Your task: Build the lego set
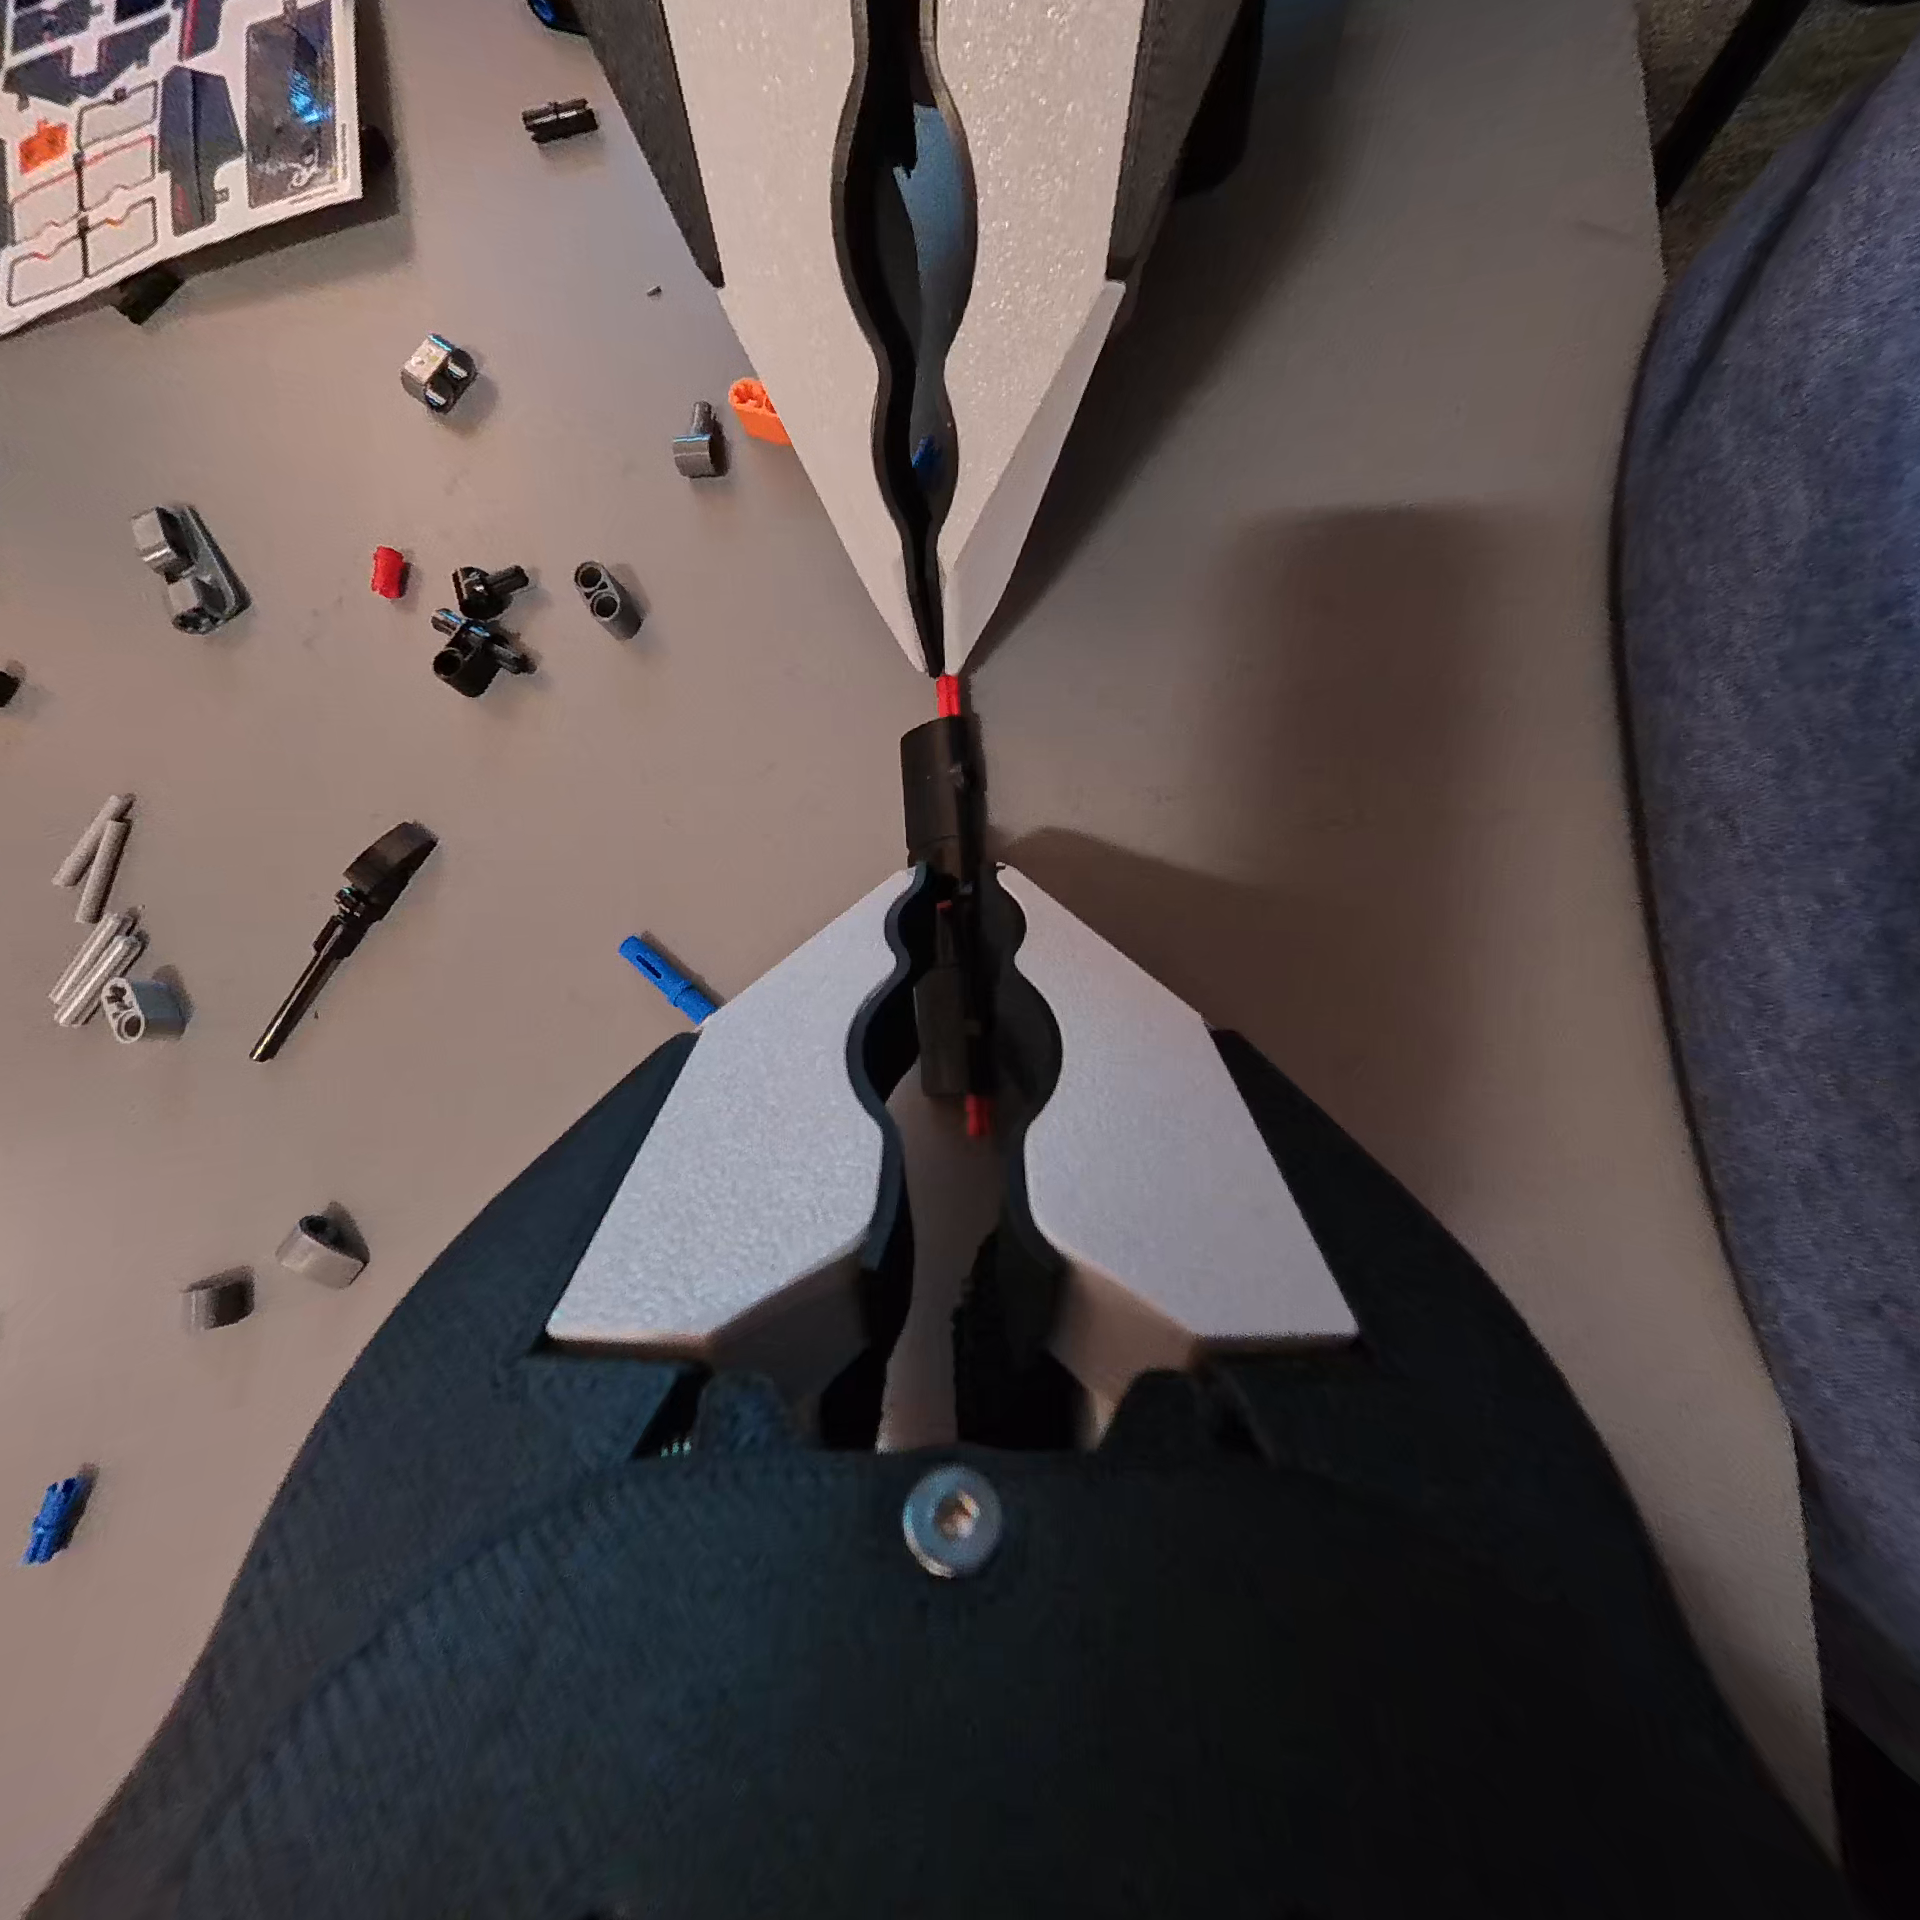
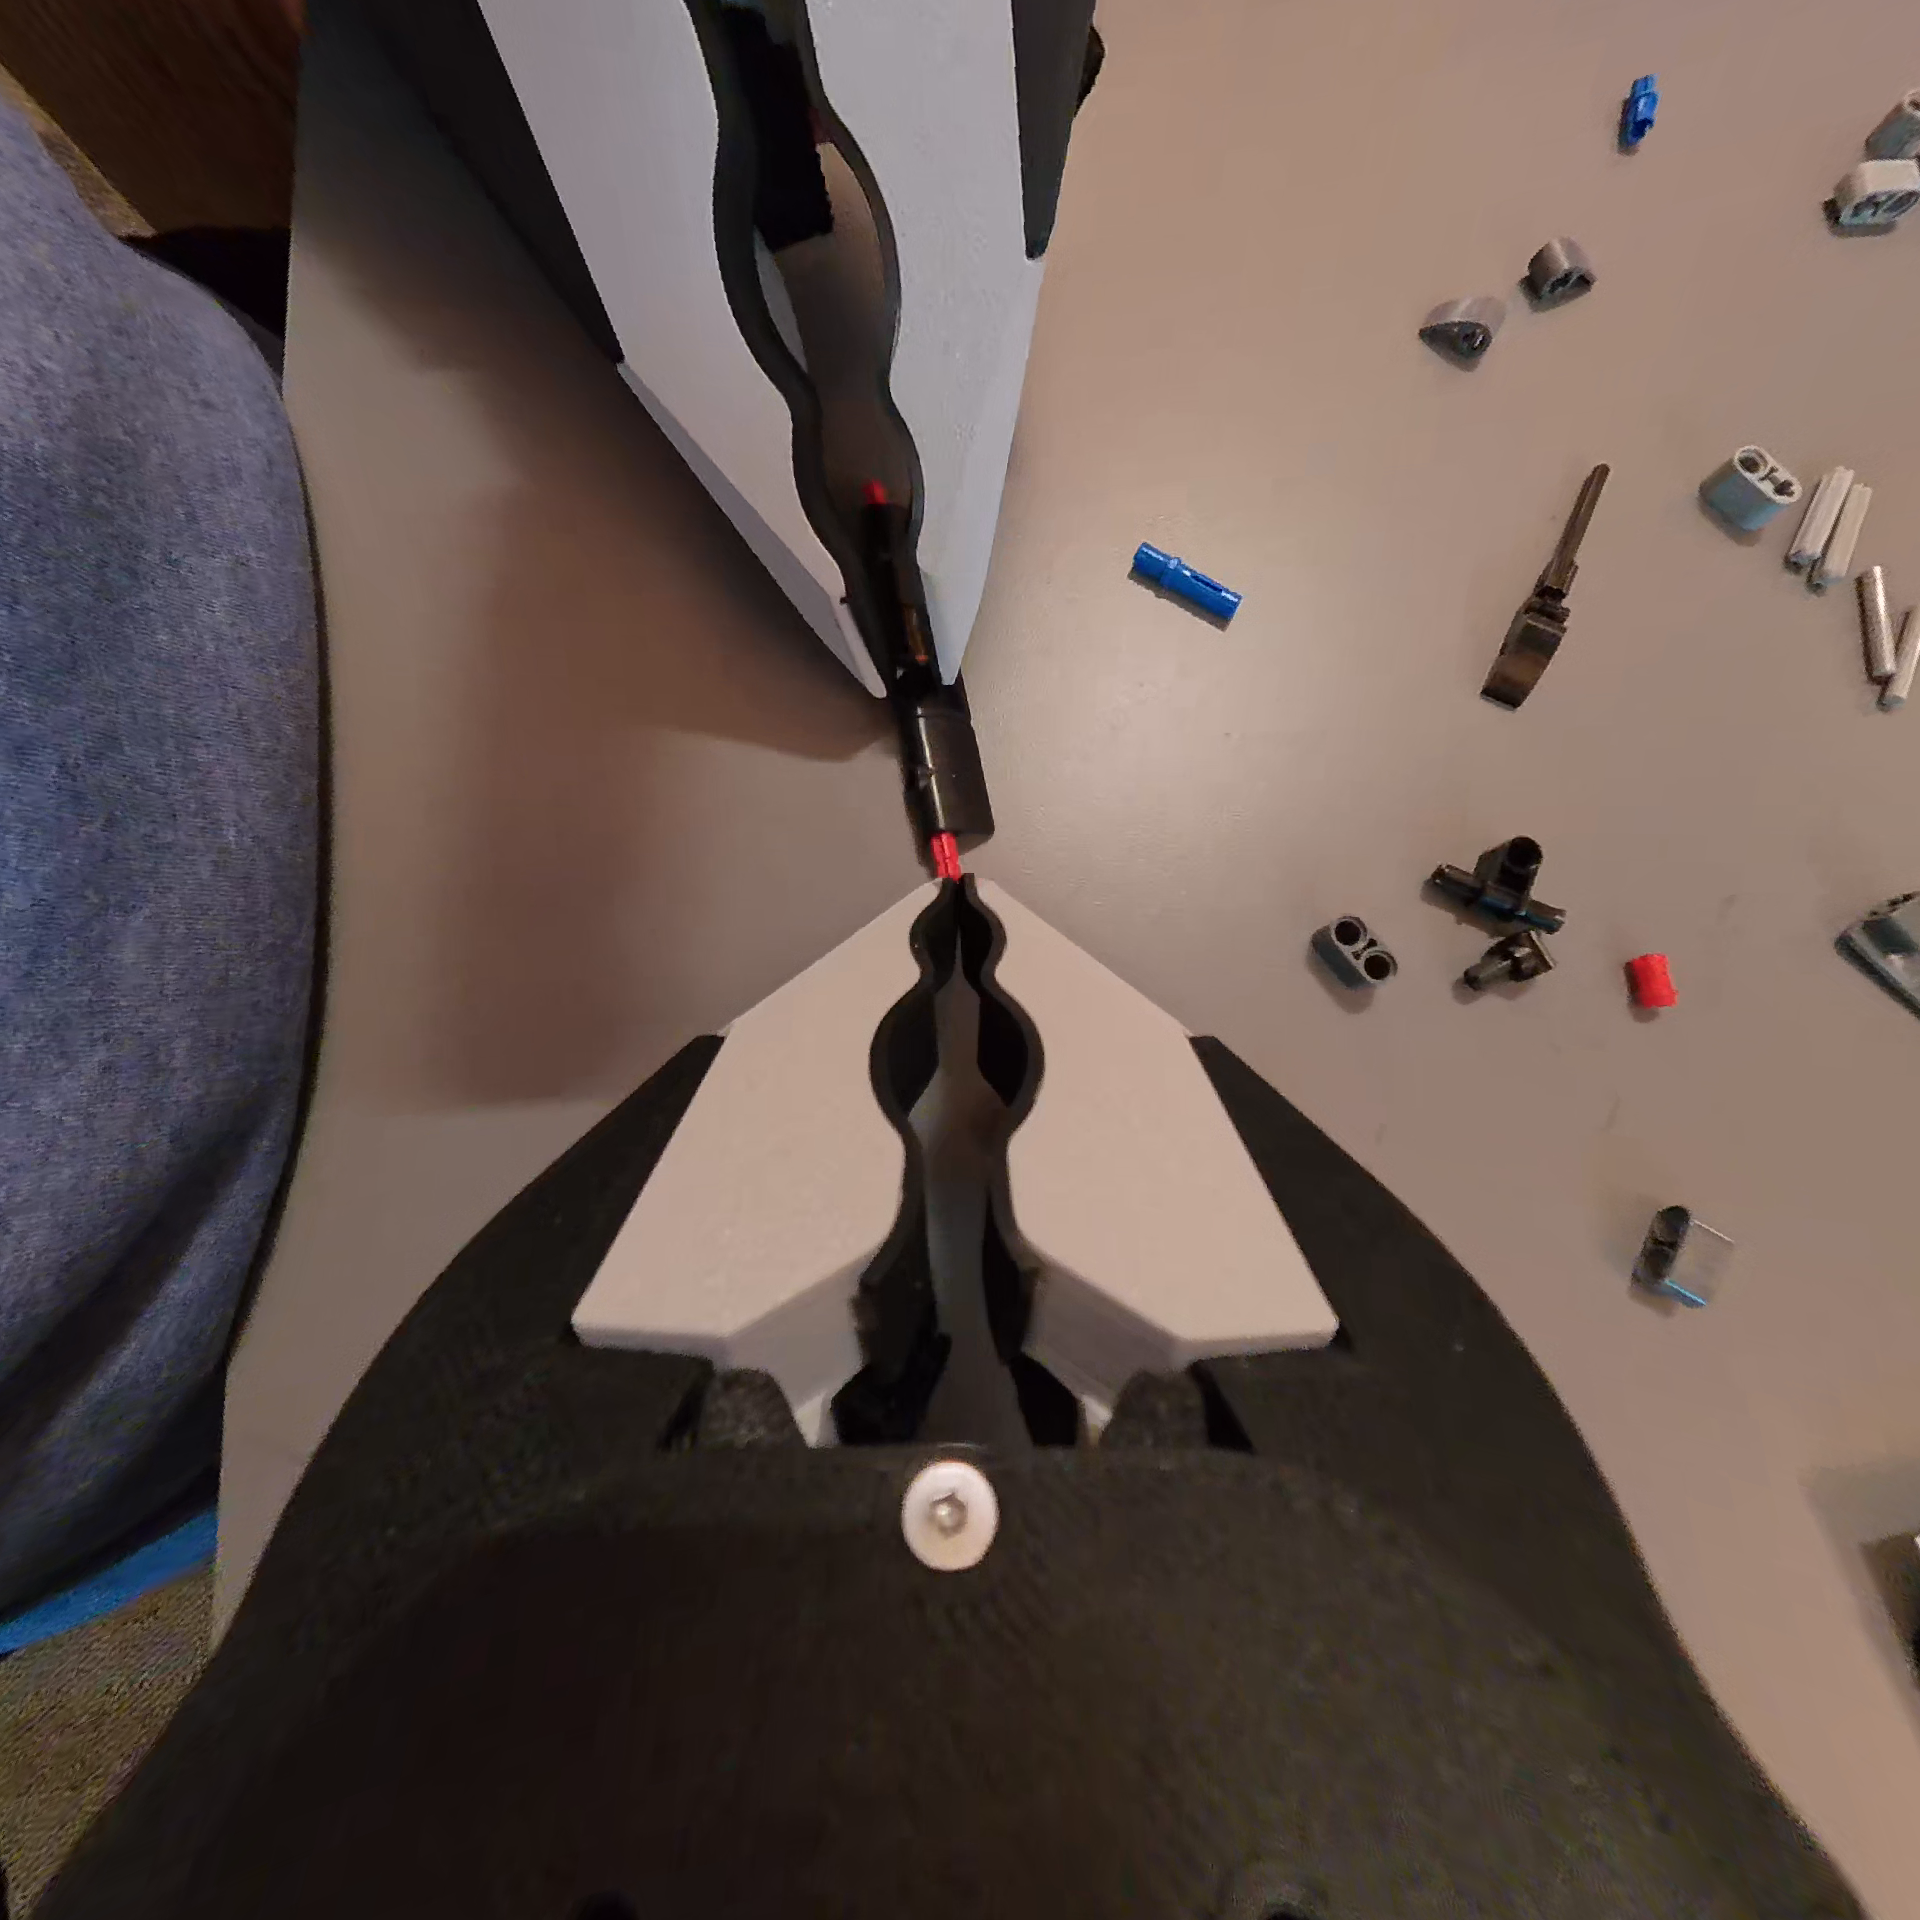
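My left hand-held gripper (image 1: 951, 883) is clamped on a slim black connector assembly (image 1: 940, 790), which runs back between its fingers; a red axle tip (image 1: 974, 1114) pokes out of the rear end inside the jaws. The front of that assembly juts beyond the fingertips and ends in a short red axle end (image 1: 947, 694). My right hand-held gripper (image 2: 951, 883) faces the left one tip to tip and is pinched shut on that red end, with its dark wavy pads (image 2: 982, 935) pressed together. The whole piece hangs above the grey bench (image 1: 1299, 436), near the edge closest to my blue-clothed leg (image 1: 1787, 727).

Loose parts lie scattered on the bench to the side: a blue pin (image 1: 665, 977) just beside my left gripper, a black axle with a curved head (image 1: 343, 935), a small red bush (image 1: 387, 571), a pair of black pin connectors (image 1: 480, 629), a grey two-hole connector (image 1: 608, 601), an orange piece (image 1: 758, 410) partly behind my right gripper, and light grey axles (image 1: 94, 935). A sticker sheet (image 1: 177, 145) sits at the far corner.
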Action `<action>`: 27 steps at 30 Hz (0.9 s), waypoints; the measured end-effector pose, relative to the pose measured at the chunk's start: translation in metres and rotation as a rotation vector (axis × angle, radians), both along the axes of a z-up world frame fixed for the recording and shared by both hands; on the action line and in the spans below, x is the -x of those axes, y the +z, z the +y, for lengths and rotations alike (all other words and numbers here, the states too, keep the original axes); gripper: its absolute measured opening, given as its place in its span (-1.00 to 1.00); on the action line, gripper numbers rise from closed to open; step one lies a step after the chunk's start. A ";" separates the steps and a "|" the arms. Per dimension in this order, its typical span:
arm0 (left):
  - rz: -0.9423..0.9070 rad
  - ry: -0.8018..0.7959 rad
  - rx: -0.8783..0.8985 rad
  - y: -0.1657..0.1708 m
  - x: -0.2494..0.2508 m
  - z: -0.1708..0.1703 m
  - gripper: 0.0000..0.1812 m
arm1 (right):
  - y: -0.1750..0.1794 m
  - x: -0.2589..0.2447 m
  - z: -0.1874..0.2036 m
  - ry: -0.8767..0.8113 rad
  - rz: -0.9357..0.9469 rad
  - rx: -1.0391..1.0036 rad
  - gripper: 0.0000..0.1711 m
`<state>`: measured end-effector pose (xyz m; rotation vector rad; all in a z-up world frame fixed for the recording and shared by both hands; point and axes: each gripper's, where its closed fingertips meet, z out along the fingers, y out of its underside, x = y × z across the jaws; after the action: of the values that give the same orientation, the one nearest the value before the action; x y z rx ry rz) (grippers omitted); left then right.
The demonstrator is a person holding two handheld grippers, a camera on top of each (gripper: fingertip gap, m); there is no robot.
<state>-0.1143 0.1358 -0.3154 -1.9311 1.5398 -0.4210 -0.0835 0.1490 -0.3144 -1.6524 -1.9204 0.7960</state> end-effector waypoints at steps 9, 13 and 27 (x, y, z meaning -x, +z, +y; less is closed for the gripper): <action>-0.006 -0.003 0.005 0.000 -0.001 0.000 -0.93 | 0.002 0.001 -0.001 0.022 0.028 0.020 -1.00; 0.000 -0.007 0.003 0.000 -0.003 0.001 -0.93 | 0.001 -0.005 0.001 0.019 0.015 0.022 -1.00; 0.000 -0.012 -0.008 0.001 -0.005 0.002 -0.93 | -0.003 -0.003 -0.001 0.057 -0.067 -0.062 -1.00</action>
<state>-0.1091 0.1376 -0.3141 -1.9171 1.5514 -0.4197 -0.0808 0.1479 -0.3173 -1.6127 -2.0256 0.7045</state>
